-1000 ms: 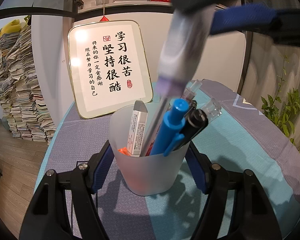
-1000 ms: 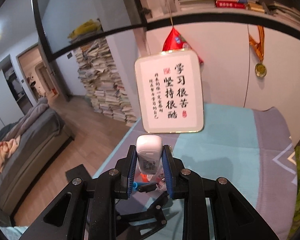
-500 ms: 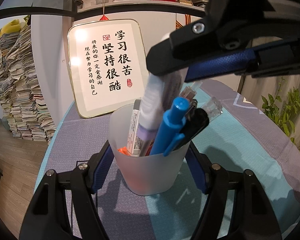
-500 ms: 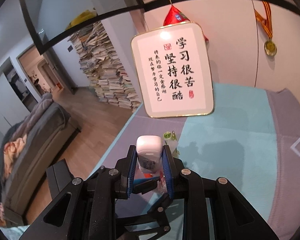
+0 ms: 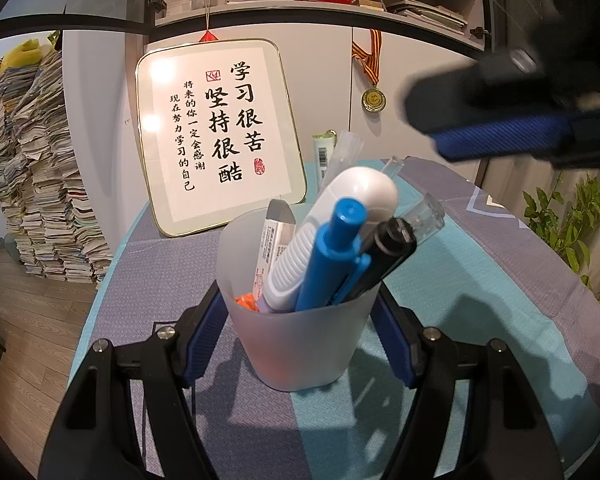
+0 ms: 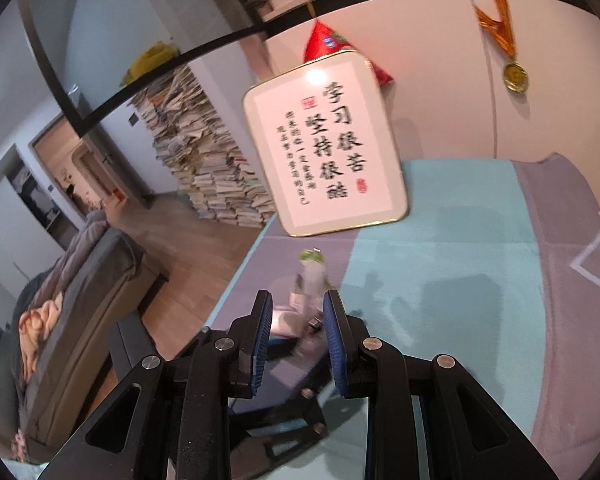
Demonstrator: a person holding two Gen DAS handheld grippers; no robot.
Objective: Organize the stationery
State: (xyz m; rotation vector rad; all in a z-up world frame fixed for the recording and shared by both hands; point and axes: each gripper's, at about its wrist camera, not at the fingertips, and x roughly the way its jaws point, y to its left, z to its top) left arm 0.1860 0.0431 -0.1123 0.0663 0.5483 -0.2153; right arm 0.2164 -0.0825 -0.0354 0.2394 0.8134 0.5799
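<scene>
My left gripper [image 5: 300,312] is shut on a frosted plastic pen cup [image 5: 300,332] that stands on the table. In the cup are a white ribbed correction tape [image 5: 332,232], a blue pen [image 5: 332,256], a black pen [image 5: 384,256], a white boxed eraser [image 5: 270,252] and clear-capped pens [image 5: 428,212]. My right gripper [image 6: 296,332] is open and empty, above and to the right of the cup; one blue pad shows blurred in the left wrist view [image 5: 512,136]. The cup's contents [image 6: 308,304] show blurred below its jaws.
A framed calligraphy sign [image 5: 220,136] leans against the wall behind the cup. A pale green tube [image 5: 324,156] stands beside it. The tablecloth [image 5: 480,280] is teal and grey. A plant [image 5: 564,224] is at the right edge, book stacks [image 5: 40,176] at the left.
My right gripper lowered the white correction tape into the cup, let it go, opened and drew back up to the right. The left gripper and cup have not moved.
</scene>
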